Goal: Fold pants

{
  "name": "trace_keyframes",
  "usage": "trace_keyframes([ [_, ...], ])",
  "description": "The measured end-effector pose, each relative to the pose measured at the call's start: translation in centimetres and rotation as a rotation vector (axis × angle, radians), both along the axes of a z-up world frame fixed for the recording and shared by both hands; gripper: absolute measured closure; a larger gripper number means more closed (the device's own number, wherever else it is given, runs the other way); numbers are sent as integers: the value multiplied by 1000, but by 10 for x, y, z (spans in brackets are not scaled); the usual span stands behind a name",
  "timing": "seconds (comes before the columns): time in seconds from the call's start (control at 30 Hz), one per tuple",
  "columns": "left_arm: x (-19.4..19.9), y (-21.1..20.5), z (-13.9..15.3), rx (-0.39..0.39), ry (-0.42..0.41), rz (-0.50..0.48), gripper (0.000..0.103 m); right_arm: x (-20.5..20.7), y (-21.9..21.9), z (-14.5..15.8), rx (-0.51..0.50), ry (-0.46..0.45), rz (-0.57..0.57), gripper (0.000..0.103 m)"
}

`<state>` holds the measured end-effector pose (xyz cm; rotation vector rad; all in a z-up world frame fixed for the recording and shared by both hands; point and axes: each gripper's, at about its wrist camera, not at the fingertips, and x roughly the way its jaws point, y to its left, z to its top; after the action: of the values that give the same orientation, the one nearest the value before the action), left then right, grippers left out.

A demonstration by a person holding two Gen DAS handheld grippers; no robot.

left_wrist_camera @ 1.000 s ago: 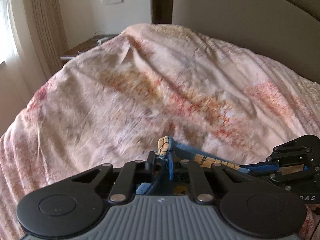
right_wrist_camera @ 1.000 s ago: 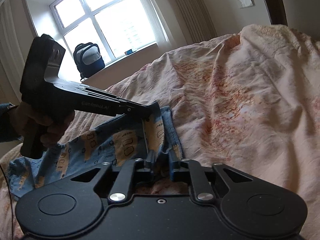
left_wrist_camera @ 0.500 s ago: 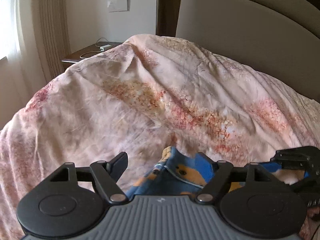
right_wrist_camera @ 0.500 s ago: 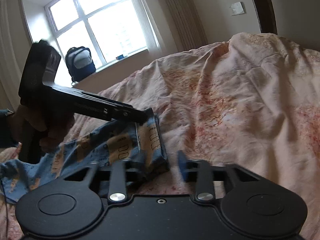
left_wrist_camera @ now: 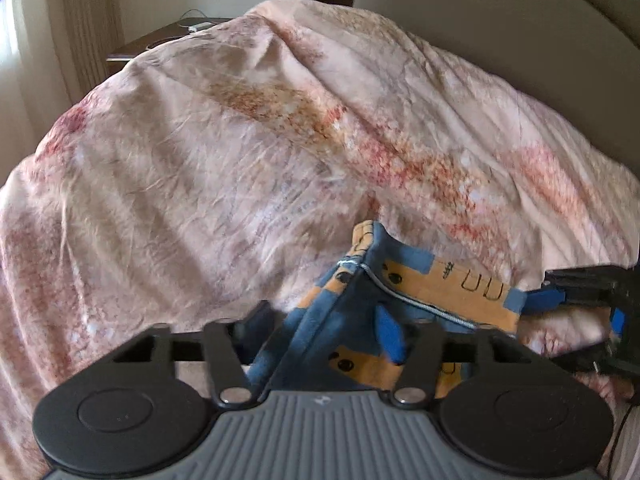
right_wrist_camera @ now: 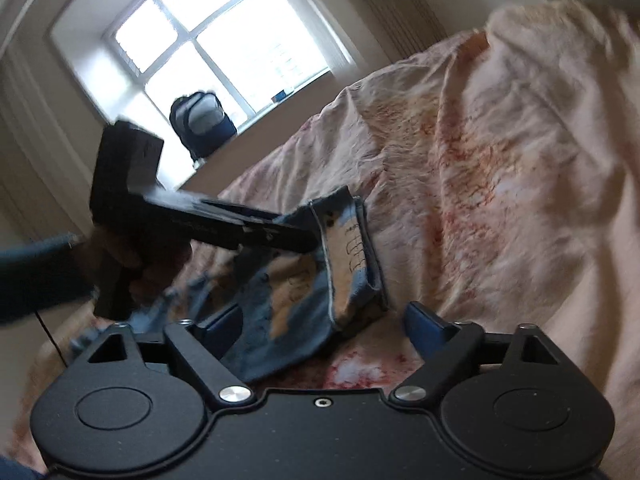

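On the left side of the right wrist view, a hand in a dark blue sleeve point(right_wrist_camera: 36, 272) holds the left gripper point(right_wrist_camera: 304, 242), a black claw that reaches across to the top edge of the blue and orange patterned cloth pants point(right_wrist_camera: 304, 300). In its own view the left gripper point(left_wrist_camera: 324, 322) has its jaws partly apart with the pants lying between them; they opened wide and have just been closing a little, and the pads do not seem to press the cloth. The pants lie near the front edge of the bed, on the wrinkled pink and cream bedspread point(left_wrist_camera: 248, 168), with one edge turned over so the hem stands up a bit. This looks like a fold just laid down and let go. Further right, the right gripper point(right_wrist_camera: 328, 322) has its jaws wide apart and has just been opening, with the folded corner sitting loose between them. Far off to the left are a bright window point(right_wrist_camera: 224, 40) and a dark blue backpack point(right_wrist_camera: 200, 124) on the sill.
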<state>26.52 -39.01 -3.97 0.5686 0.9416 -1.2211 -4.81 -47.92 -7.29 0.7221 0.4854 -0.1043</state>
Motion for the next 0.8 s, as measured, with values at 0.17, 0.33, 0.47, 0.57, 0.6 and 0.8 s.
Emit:
trace_keyframes([
  [0.17,-13,-4,1,22,-34,-11,79,-2,-13,-9,133,4,-80,57],
  [0.33,-31,-8,9,22,-115,-16,97,-6,-17,-13,146,15,-140,88],
  [0.47,-41,-10,23,-17,-174,-19,98,-7,-11,2,31,-15,-144,91],
  [0.57,-40,-13,35,-70,-158,-7,98,-16,-14,16,11,-65,-171,92],
  [0.6,-40,-16,39,-92,-149,-5,98,-19,-15,22,-2,-77,-184,92],
  [0.8,-46,-48,41,-152,-126,-14,98,-38,-30,48,-90,-93,-265,92],
])
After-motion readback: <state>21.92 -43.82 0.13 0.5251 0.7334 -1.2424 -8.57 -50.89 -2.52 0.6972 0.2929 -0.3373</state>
